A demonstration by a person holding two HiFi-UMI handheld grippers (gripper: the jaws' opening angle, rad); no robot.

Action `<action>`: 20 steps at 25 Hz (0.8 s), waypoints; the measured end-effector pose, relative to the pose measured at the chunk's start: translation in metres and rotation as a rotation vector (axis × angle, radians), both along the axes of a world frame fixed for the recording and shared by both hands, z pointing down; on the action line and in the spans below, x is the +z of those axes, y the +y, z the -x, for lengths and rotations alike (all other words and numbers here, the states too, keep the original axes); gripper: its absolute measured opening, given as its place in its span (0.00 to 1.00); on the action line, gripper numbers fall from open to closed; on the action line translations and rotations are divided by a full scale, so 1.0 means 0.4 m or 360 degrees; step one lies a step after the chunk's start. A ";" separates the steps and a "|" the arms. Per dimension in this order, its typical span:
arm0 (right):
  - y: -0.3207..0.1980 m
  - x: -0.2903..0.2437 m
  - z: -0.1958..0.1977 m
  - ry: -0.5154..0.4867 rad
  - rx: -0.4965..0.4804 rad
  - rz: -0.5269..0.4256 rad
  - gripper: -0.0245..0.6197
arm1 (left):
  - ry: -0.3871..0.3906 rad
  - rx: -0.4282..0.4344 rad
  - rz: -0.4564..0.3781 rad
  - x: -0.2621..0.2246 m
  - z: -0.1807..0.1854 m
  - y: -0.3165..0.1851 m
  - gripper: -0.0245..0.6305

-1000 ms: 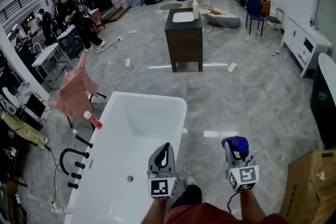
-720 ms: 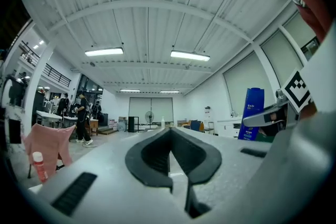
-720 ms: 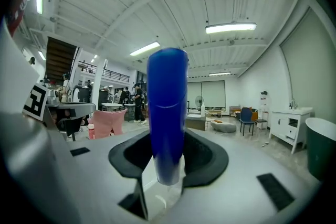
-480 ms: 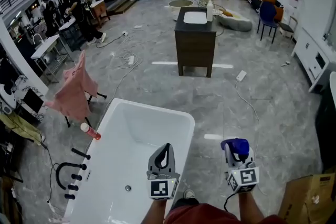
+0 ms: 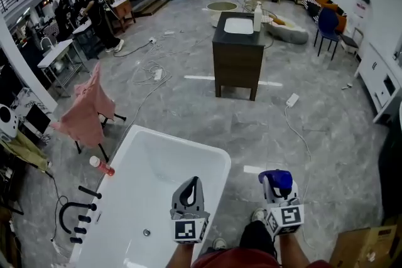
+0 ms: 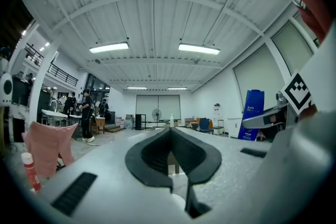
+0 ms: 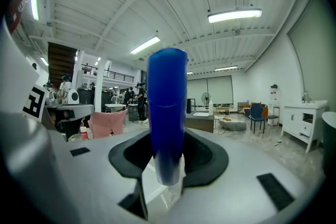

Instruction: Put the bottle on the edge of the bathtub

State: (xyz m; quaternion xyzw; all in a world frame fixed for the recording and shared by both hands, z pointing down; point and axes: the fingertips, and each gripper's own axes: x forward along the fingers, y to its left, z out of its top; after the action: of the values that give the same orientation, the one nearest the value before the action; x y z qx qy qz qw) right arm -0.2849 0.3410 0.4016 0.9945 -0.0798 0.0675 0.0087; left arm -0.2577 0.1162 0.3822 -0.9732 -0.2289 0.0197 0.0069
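Observation:
A white bathtub (image 5: pixel 217 163) lies at the lower left of the head view. My right gripper (image 5: pixel 277 190) is shut on a blue bottle (image 5: pixel 275 179), held upright over the grey floor to the right of the tub. In the right gripper view the blue bottle (image 7: pixel 167 113) stands between the jaws of the right gripper (image 7: pixel 167 168). My left gripper (image 5: pixel 191 185) hovers over the tub's near right rim, shut and with nothing in it. The left gripper (image 6: pixel 170 131) shows its tips meeting. A red bottle with a white cap (image 5: pixel 101 166) stands on the tub's left edge.
A black faucet set (image 5: pixel 72 216) is mounted by the tub's left side. A pink cloth hangs on a chair (image 5: pixel 85 107) to the left. A dark vanity with a sink (image 5: pixel 237 59) stands ahead. Cables cross the floor. A cardboard box (image 5: pixel 364 248) sits at the lower right. People stand at the far left.
The head view has shifted, so the tub and room sit a little differently in frame. Both grippers sit slightly lower and to the left. The blue bottle stays in the right gripper.

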 end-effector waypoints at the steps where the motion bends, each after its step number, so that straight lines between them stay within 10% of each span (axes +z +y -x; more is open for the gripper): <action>1: 0.010 0.004 -0.027 0.0007 -0.0009 -0.0004 0.27 | 0.0002 -0.0013 -0.0012 0.004 -0.020 0.008 0.04; 20: 0.485 0.012 -0.627 0.0021 -0.0297 -0.0017 0.27 | 0.0031 -0.0312 -0.0016 -0.016 -0.542 0.464 0.04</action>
State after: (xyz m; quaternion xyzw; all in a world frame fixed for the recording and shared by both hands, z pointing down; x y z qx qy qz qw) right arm -0.0342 0.5350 0.4064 0.9832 -0.1723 0.0593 0.0100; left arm -0.0410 0.3020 0.3760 -0.9907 -0.1325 0.0272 0.0160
